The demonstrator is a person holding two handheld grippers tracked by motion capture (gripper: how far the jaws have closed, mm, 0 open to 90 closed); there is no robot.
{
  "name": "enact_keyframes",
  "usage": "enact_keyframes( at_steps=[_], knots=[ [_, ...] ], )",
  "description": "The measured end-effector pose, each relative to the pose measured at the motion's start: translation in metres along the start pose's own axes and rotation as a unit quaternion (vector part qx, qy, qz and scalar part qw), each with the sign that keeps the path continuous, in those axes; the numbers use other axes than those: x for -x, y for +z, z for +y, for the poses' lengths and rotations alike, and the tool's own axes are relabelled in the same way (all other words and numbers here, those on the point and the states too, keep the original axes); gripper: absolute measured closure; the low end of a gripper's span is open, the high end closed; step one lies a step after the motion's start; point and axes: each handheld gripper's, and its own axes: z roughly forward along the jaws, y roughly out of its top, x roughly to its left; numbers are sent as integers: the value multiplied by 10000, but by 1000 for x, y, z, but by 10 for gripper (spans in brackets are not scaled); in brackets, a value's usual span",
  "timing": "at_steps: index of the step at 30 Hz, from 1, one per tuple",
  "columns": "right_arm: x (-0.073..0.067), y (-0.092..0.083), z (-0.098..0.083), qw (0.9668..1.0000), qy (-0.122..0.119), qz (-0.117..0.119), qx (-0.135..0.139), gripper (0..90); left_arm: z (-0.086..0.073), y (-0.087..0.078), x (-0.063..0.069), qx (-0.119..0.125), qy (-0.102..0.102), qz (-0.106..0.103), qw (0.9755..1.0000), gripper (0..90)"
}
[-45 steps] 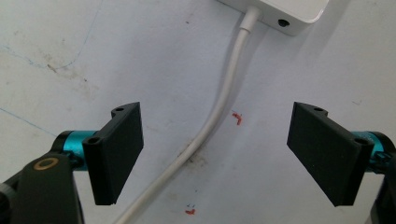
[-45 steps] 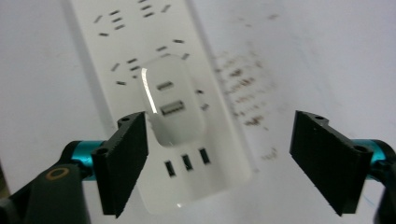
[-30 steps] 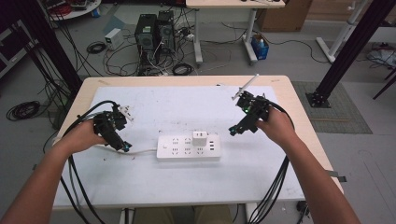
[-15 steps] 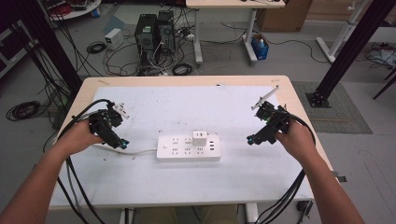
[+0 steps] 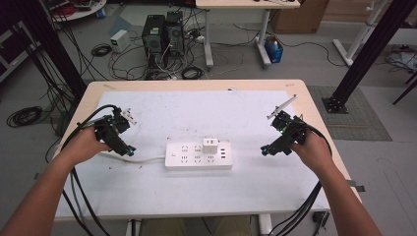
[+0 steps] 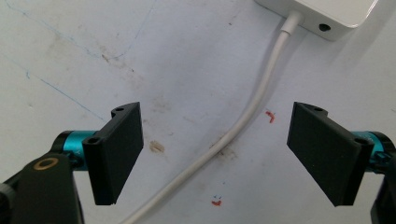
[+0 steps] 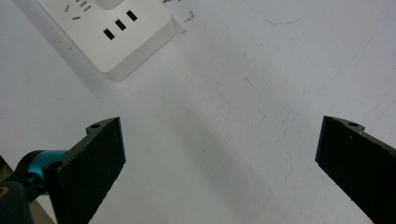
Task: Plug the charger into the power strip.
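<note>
I hold both grippers low over the table (image 5: 147,196), one on each side of the power strip (image 5: 198,155), which lies near the middle of the white mat with a white plug (image 5: 211,145) seated in its top. The left gripper (image 5: 129,151) sits left of the strip with its jaws apart and empty; in the left gripper view the strip's cord (image 6: 243,121) runs on the mat between them, untouched by either pad. The right gripper (image 5: 265,149) sits right of the strip, near but apart from it, jaws wide and empty; the right gripper view shows the strip's end with its three small ports (image 7: 120,24) ahead and to the left. I judge the step in hand to be a standoff before either gripper engages. If the plug is the target, the next move calls for bringing one gripper in over it, squaring the jaws to its two flat sides, closing firmly, then pulling straight up while the other gripper steadies the strip.
</note>
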Motion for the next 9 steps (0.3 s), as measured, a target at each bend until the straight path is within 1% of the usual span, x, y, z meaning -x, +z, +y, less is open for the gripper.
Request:
enact_keyframes(
  at_steps=[1,2,5,8,9],
  knots=[
    [0,0,-1,10000,5,-9,-22,8,0,0,0,15,-20,4,10000,186],
    [1,0,-2,10000,-2,-12,-20,9,-1,0,0,-12,12,17,10000,186],
    [0,-1,-6,10000,9,-60,-10,8,-2,1,0,15,-44,34,10000,186],
    [0,0,-9,9999,44,-94,34,8,-4,3,2,80,-45,-59,9999,186],
    [-1,0,-10,9999,57,-104,26,8,-4,4,2,107,-65,-61,9999,186]
  ],
)
